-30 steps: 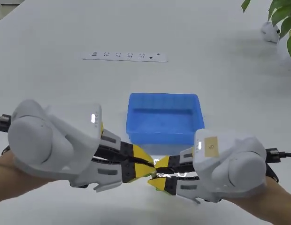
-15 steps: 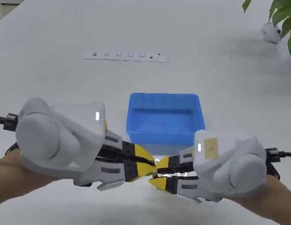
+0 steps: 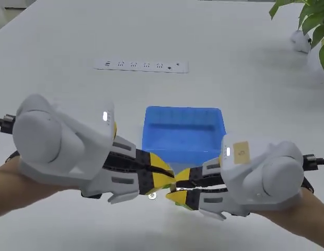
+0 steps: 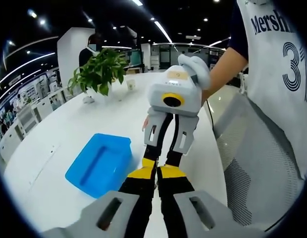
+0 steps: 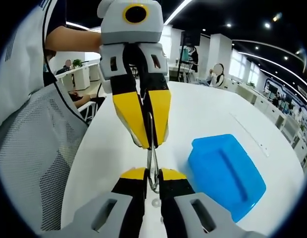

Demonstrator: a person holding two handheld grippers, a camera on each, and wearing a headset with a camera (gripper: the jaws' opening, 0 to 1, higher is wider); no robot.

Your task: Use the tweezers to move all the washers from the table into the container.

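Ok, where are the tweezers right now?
In the right gripper view, the tweezers run between the left gripper and the right gripper, both shut on them, beside the blue container.

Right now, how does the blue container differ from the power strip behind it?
The blue container is a deep open tray; the power strip is white, flat and narrow. In the head view the container lies nearer; the strip lies farther back. Both rest flat on the white table.
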